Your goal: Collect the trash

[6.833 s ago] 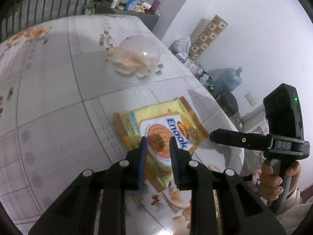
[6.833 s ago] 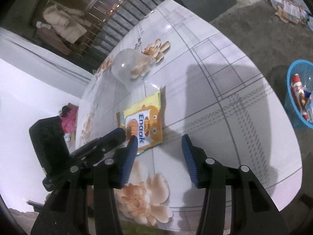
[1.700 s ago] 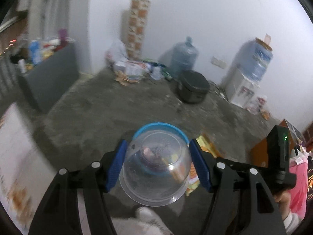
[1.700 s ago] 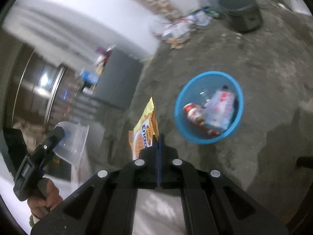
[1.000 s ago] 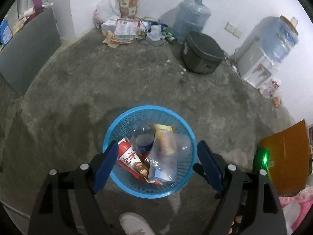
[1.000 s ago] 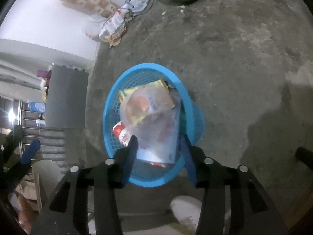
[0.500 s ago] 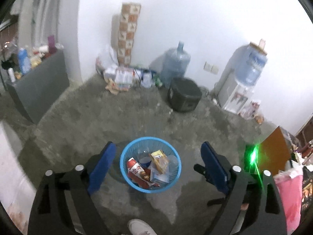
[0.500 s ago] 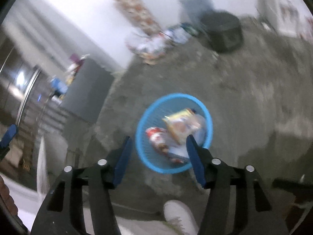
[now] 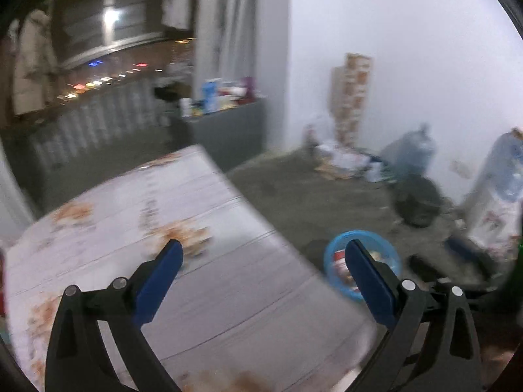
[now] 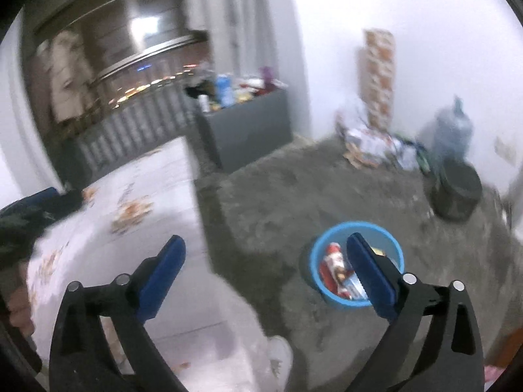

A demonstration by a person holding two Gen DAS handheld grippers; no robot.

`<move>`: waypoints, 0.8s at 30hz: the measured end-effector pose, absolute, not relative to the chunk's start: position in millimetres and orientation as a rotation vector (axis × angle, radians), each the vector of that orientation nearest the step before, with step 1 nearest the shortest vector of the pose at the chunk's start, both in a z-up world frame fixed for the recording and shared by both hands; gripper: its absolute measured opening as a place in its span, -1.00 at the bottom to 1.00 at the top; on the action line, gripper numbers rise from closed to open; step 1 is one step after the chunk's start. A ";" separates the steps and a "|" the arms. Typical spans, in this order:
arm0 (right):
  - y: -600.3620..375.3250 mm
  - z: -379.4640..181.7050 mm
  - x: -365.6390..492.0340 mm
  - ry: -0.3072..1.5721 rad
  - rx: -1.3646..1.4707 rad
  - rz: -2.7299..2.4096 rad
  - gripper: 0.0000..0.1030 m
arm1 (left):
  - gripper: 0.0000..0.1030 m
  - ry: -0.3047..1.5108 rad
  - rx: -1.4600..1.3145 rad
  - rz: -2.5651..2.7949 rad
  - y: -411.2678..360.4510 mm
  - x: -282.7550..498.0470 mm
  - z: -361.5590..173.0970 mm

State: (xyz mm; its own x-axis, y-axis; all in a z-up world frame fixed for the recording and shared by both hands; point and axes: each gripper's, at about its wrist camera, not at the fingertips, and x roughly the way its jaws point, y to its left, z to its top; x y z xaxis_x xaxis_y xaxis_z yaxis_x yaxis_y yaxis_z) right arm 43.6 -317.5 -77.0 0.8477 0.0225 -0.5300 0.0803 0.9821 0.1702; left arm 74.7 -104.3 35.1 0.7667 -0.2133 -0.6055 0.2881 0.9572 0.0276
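A round blue basket stands on the concrete floor, with a red-and-white packet and other wrappers inside. The same blue basket shows low right in the left wrist view, past the edge of the table. My left gripper hangs above the flowered tabletop; its jaws are still opening and hold nothing. My right gripper hangs above the floor beside the table, its jaws also opening and empty. Both views are blurred by motion.
A grey cabinet topped with bottles stands by the wall. A large water bottle, a dark round pot, a patterned box stack and floor litter line the far wall. A white shoe shows below.
Both grippers let go of the clear bowl and the yellow snack packet into the blue basket, then rose and swung back toward the table, jaws widening. The basket now sits smaller and lower right.
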 end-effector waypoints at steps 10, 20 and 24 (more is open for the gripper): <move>-257.3 -69.5 12.6 0.579 -0.044 -0.031 0.84 | 0.89 0.696 0.087 -0.015 -48.2 29.1 11.7; -249.0 -102.4 3.1 0.762 -0.107 -0.059 0.84 | 0.89 0.841 0.022 0.051 -26.7 9.9 -20.6; -250.1 -107.9 -0.1 0.784 -0.093 -0.085 0.84 | 0.89 0.839 0.019 0.061 -23.6 8.8 -21.6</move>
